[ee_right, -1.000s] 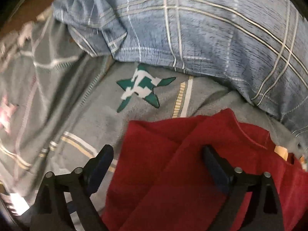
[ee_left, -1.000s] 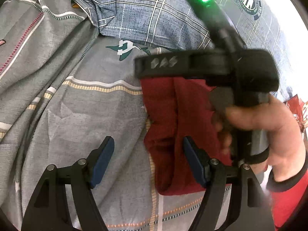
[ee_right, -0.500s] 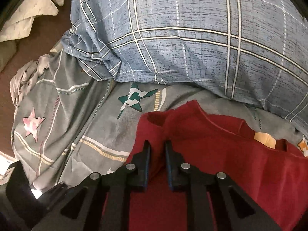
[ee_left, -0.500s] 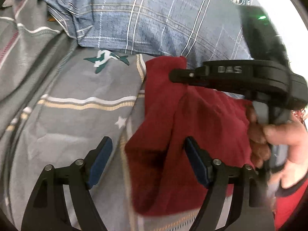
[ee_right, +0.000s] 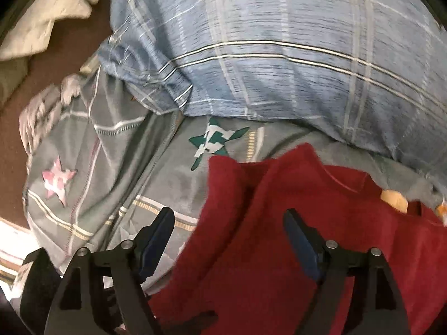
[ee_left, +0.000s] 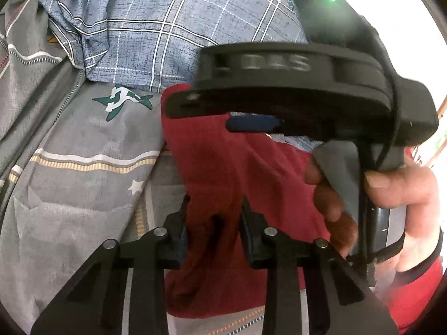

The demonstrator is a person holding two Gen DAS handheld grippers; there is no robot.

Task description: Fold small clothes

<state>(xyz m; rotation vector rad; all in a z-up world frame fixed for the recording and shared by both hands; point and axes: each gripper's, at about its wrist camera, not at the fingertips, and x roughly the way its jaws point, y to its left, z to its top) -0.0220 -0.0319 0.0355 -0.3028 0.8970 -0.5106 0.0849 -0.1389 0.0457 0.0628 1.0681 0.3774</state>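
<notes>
A small dark red garment lies on a grey star-print bed sheet. My left gripper is shut on a bunched fold of the red garment near its left edge. The right gripper's black body crosses the left wrist view just above the garment, held by a hand. In the right wrist view the red garment lies folded over itself under my right gripper, which is open and holds nothing.
A blue plaid pillow lies just beyond the garment. The grey sheet is rumpled at the left, with a brown floor and pale cloth beyond the bed edge.
My left gripper has closed on the red garment. My right gripper was shut on the garment half a second ago and has opened, letting the fold drop.
</notes>
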